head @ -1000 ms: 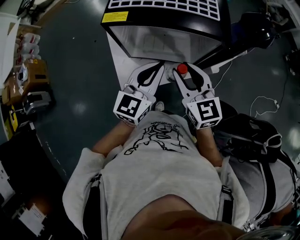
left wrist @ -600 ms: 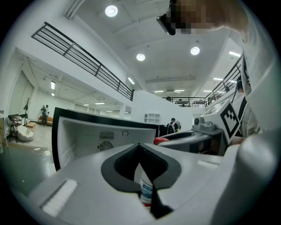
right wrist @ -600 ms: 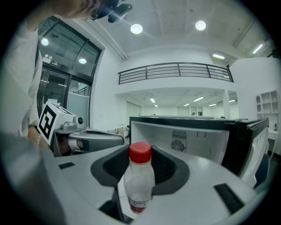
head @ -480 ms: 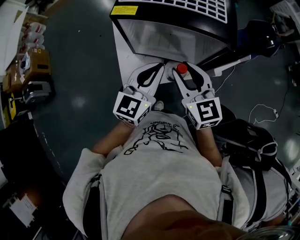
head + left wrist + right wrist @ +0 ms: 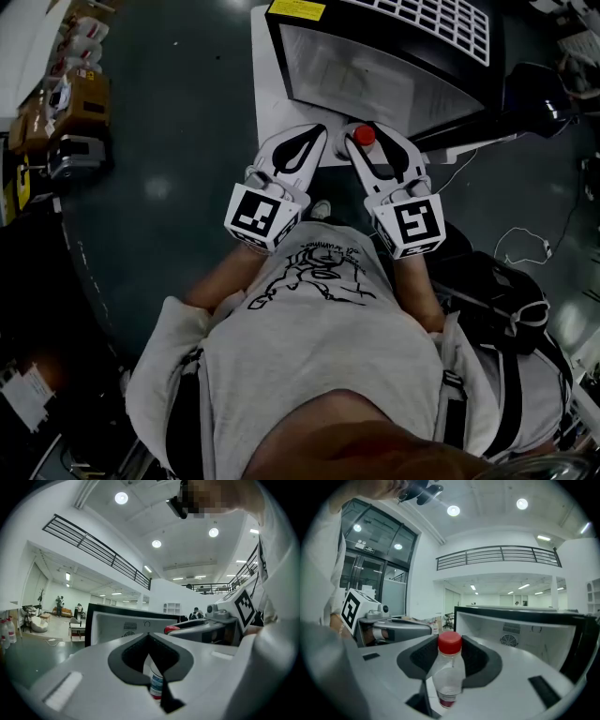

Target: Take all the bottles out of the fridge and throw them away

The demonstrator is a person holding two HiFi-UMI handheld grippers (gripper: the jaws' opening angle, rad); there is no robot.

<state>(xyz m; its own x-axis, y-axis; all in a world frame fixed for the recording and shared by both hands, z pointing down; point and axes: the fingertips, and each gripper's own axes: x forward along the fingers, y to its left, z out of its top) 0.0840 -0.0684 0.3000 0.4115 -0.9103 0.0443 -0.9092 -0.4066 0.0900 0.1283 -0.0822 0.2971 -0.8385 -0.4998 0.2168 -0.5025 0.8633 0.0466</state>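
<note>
R tool (image 5: 367, 132) grips red-cap bottle (image 5: 449, 667) btwn jaws; L tool (image 5: 317, 129) clenched, 2nd bottle (image 5: 156, 686) seen beneath.

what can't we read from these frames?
- Black-framed fridge with white inside: head view's top edge cuts it off. In the right gripper view the right gripper covers its lower part, so leftover bottles can't be ruled out.
- Pale bottle with blue-and-red label: left gripper view, only a strip shows through the shut left gripper; where it stands is hidden.
- Clear red-capped bottle: right gripper view, jaws closed on it cover its base.
</note>
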